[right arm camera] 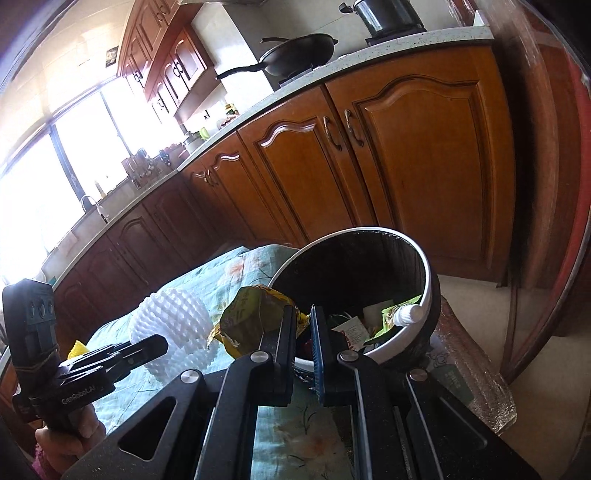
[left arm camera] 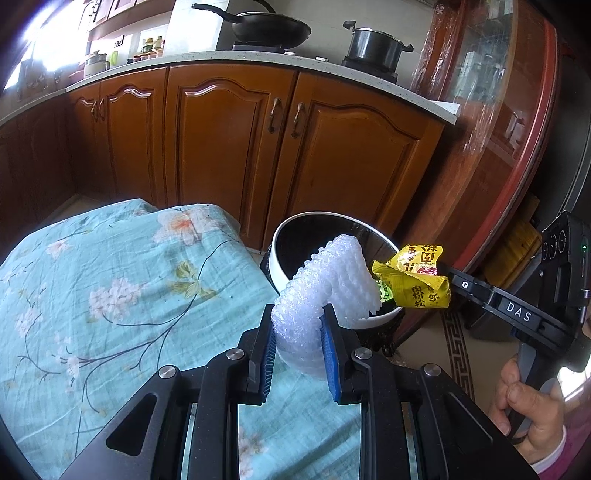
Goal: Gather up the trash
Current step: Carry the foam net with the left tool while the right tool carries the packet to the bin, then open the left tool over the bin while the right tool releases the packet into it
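Foam netting (left arm camera: 325,291), white and knobbly, sits clamped between the blue pads of the left gripper (left arm camera: 299,343), its free end arching up and over toward the trash bin (left arm camera: 275,254). Jaws on that side are closed on the netting, squeezing its lower part while the upper part flops against the bin's rim.

Over on the other side, the right gripper (right arm camera: 303,347) has a crumpled yellow snack wrapper (right arm camera: 251,317) pinched between its nearly shut jaws. From the left wrist view that wrapper hangs right at the bin's rim, just beside the netting's tip, printed characters showing on the yellow foil.

The bin is white outside, dark inside, and stands tilted at the corner of the table (left arm camera: 110,295), which is covered by a pale blue cloth with a floral print. Inside the bin, seen from the right wrist view, lies more rubbish: a white-capped tube (right arm camera: 408,314), green packaging and scraps of paper.

A hand (left arm camera: 532,413) grips the handle of the right gripper at the lower right of the left wrist view. Behind it all run wooden kitchen cabinets (left arm camera: 229,147), with a black wok (left arm camera: 273,29) and a lidded pot (left arm camera: 376,44) up on the worktop.
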